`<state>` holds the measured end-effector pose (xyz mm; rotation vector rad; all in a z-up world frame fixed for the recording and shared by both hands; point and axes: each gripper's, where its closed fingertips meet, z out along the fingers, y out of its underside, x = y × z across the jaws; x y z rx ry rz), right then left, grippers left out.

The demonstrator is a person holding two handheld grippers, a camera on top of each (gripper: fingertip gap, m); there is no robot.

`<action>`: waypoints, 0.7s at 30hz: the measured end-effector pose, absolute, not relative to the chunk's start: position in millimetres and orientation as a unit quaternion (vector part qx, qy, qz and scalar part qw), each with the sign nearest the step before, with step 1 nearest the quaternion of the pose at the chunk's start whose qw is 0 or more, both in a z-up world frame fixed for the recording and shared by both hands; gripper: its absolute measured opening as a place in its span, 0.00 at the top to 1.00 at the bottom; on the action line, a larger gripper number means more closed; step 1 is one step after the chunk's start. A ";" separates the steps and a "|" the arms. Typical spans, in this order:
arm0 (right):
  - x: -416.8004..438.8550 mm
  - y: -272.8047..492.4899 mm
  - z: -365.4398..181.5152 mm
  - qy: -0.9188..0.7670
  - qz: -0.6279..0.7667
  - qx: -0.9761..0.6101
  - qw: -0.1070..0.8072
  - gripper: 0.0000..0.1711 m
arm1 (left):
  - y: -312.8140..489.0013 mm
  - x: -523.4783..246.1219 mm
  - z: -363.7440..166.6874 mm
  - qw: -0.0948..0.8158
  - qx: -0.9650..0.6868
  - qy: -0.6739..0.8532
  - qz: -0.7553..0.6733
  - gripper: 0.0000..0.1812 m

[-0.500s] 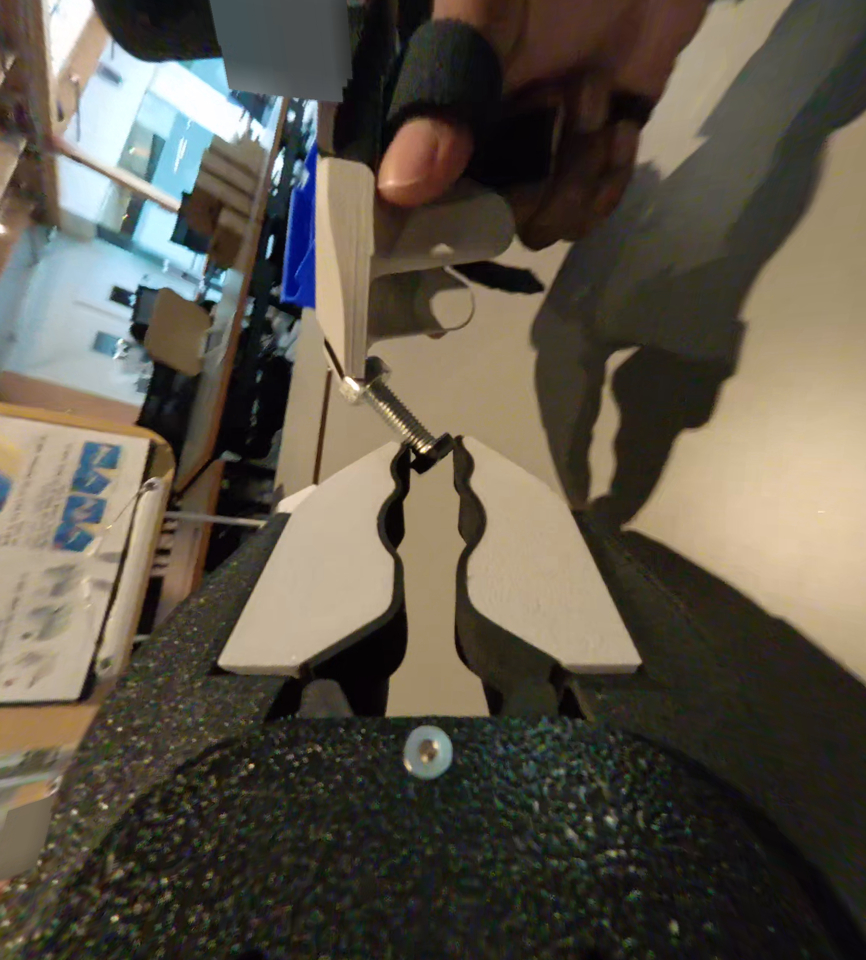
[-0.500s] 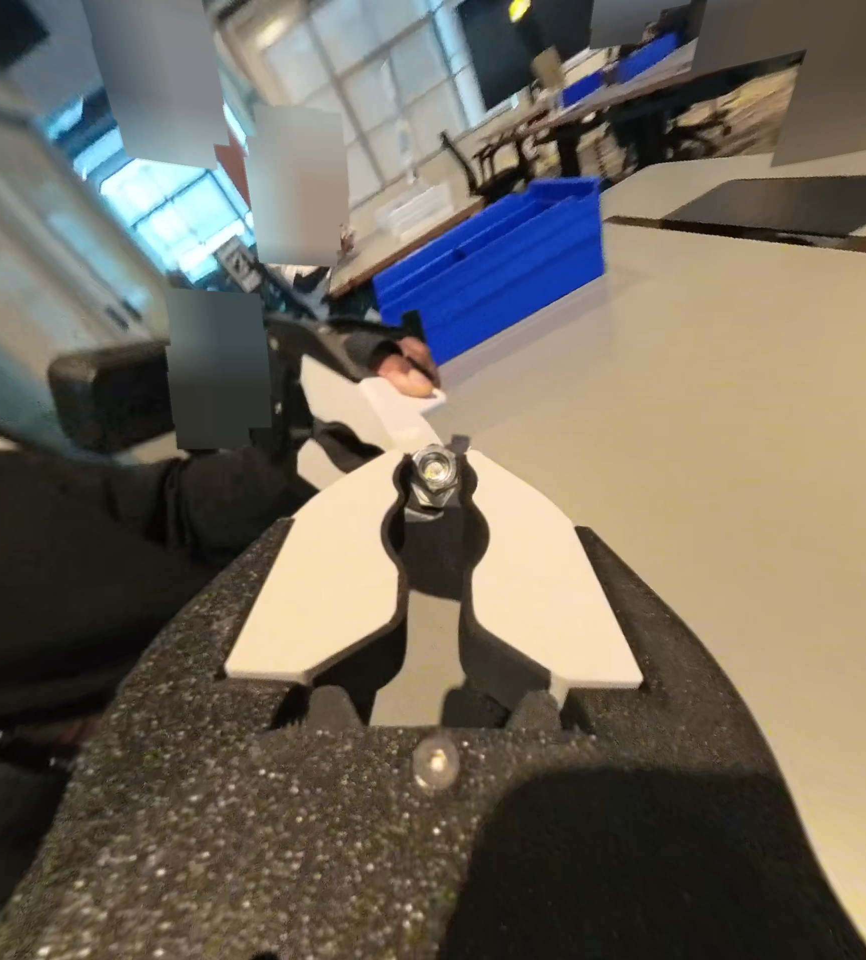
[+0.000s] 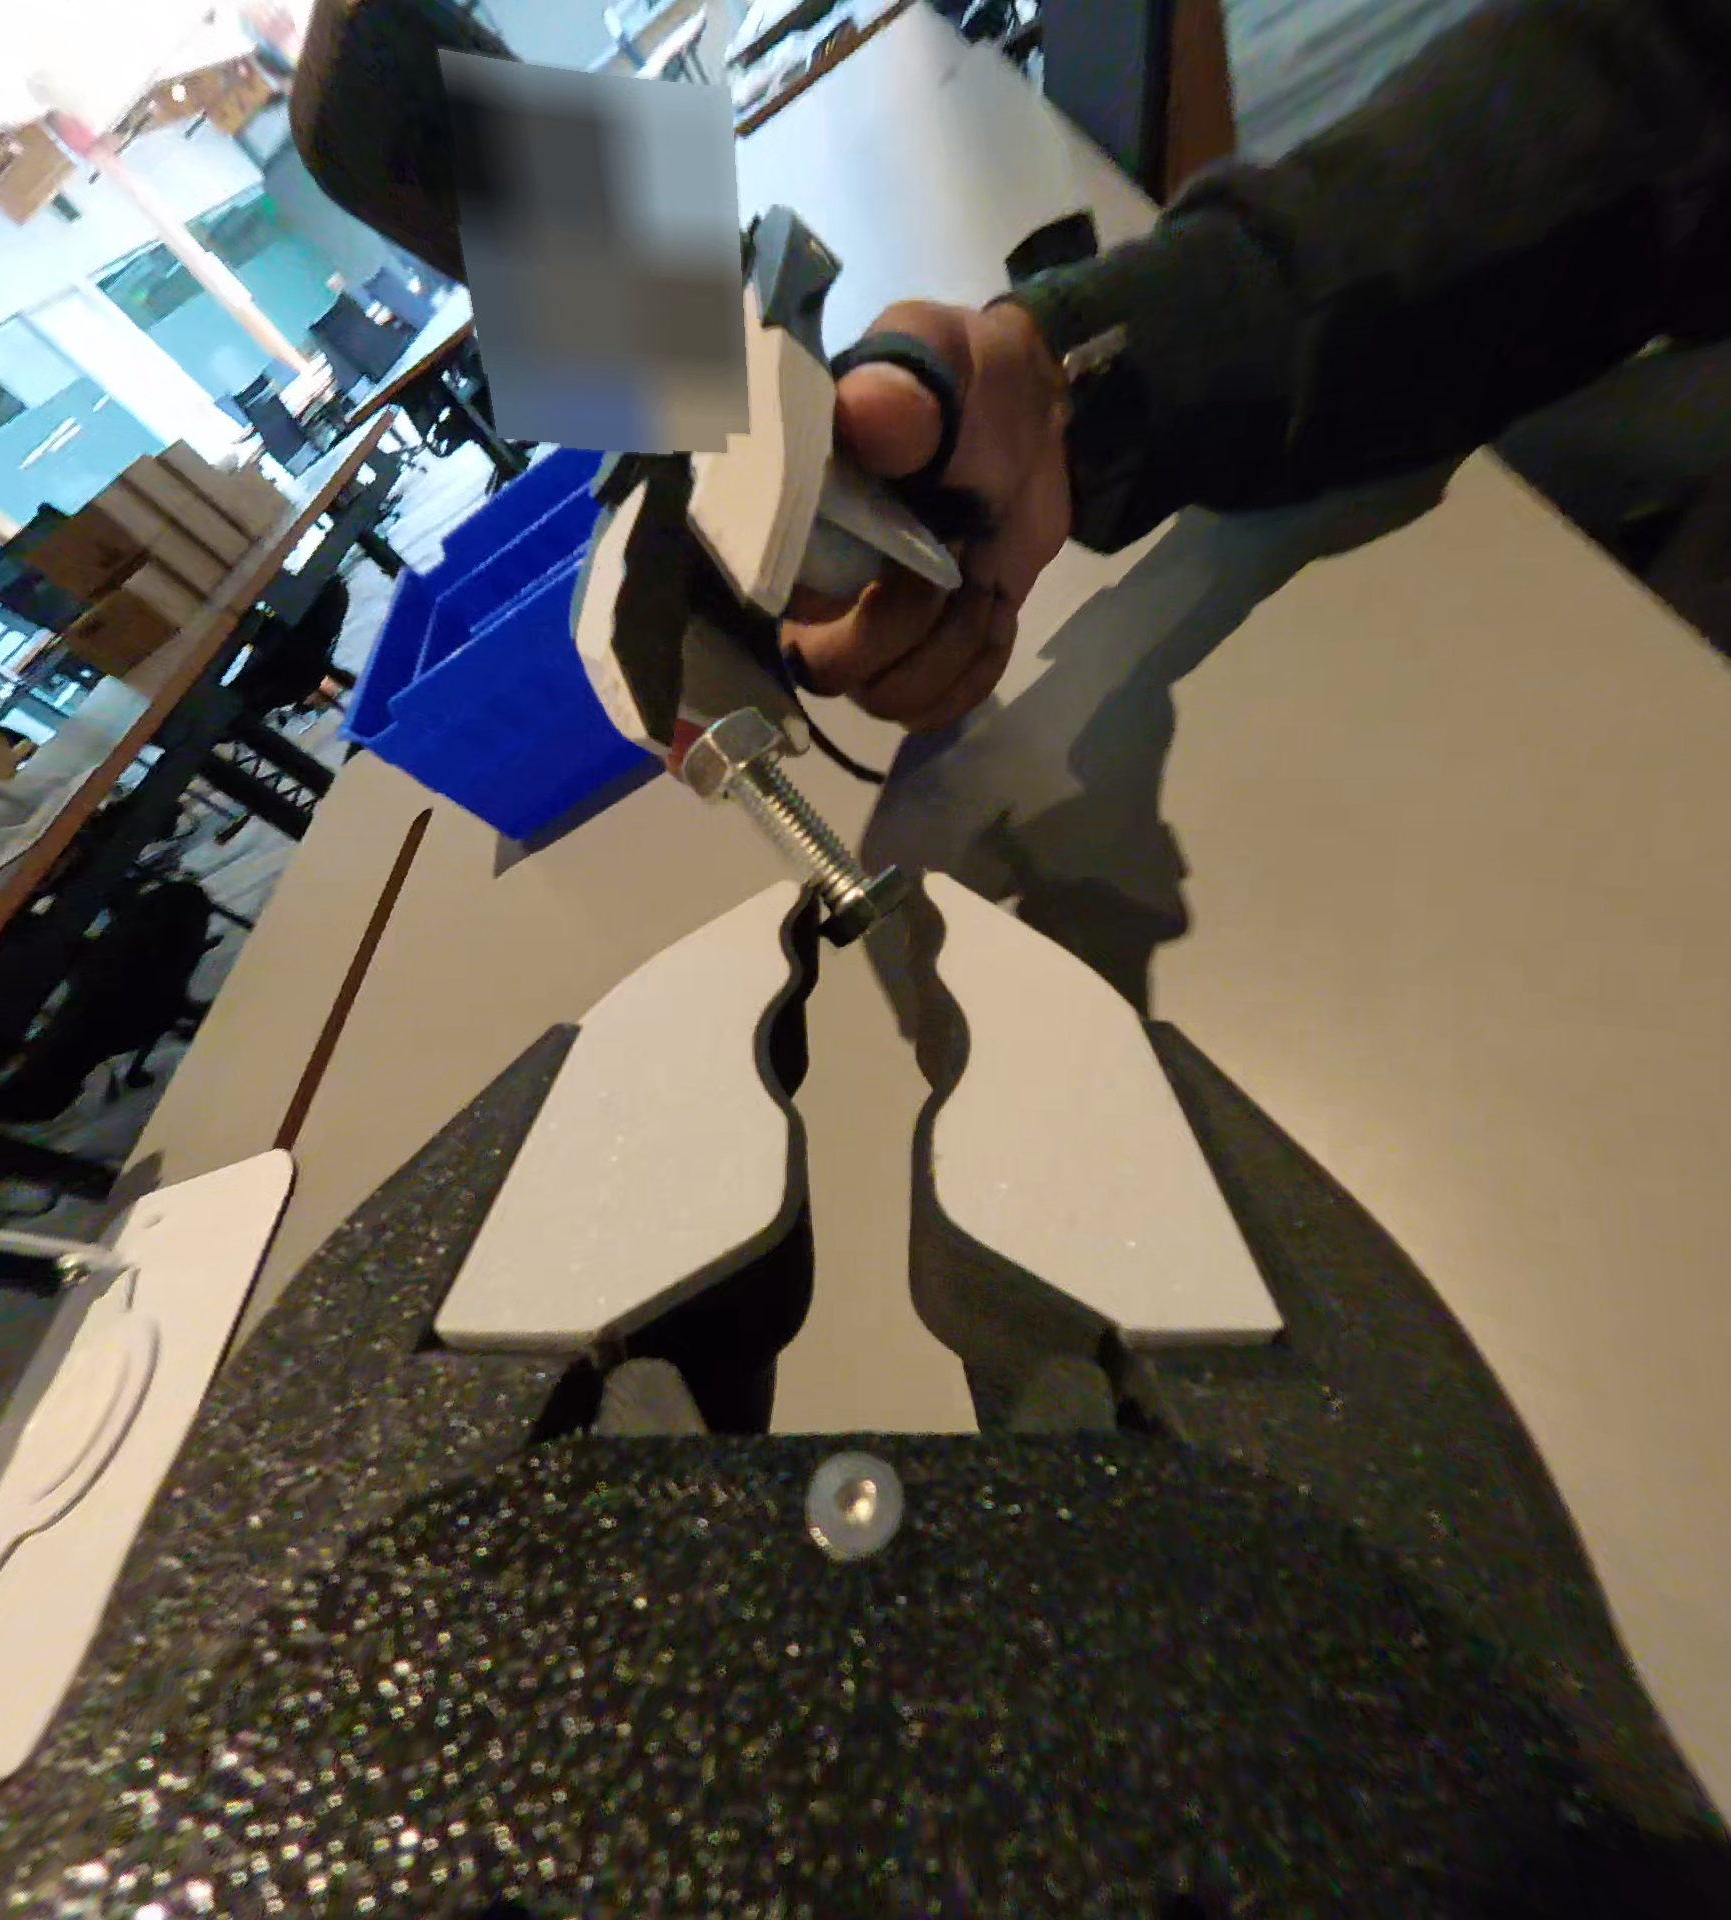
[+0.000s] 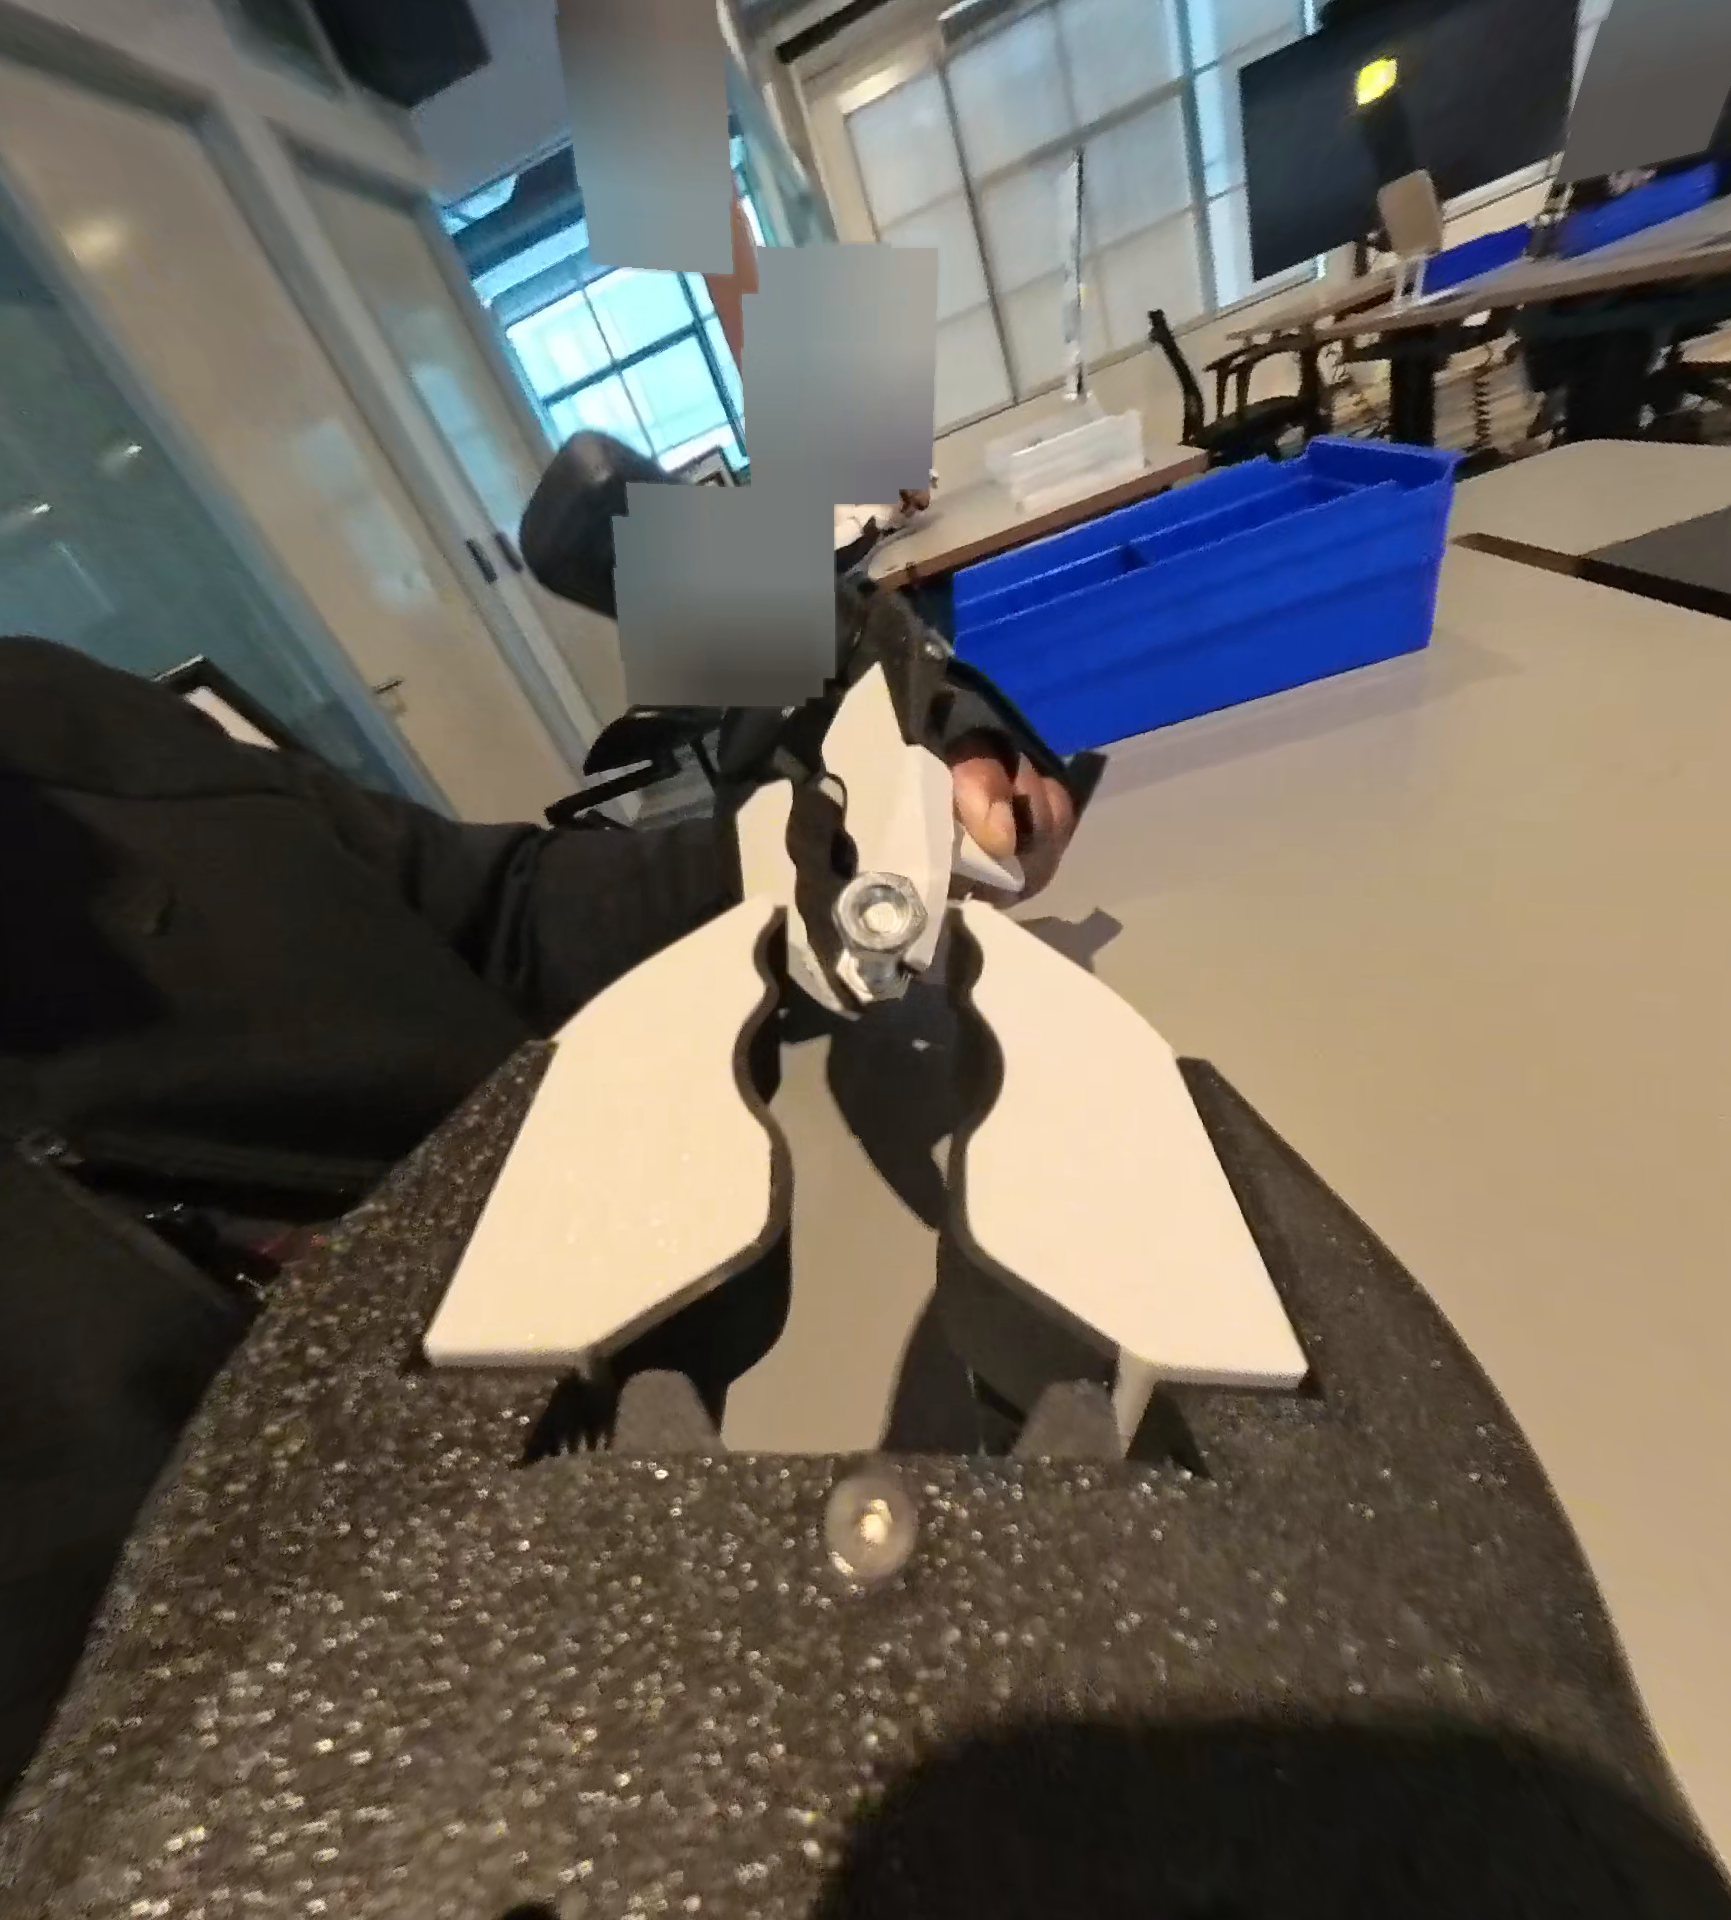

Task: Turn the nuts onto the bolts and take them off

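The left tongs (image 3: 861,914) are gripping the nut (image 3: 866,906); the right tongs (image 4: 871,951) are clamping the bolt (image 3: 773,805) head. A blue bin (image 4: 1193,603) is sitting behind on the bench (image 4: 1412,935).

Bright daylight enters through the background windows (image 4: 1006,239), slightly overexposed. Soft shadows fall across the table (image 3: 1463,935). Wide-angle distortion bends edges; background and near foreground appear slightly blurred.
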<state>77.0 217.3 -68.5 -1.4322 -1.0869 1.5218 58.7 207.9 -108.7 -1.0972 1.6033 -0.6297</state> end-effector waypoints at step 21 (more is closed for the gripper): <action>60.9 235.7 -68.7 -0.329 0.573 -0.611 0.436 0.89 | 230.7 60.5 -103.5 0.574 -0.478 0.659 -0.090 0.91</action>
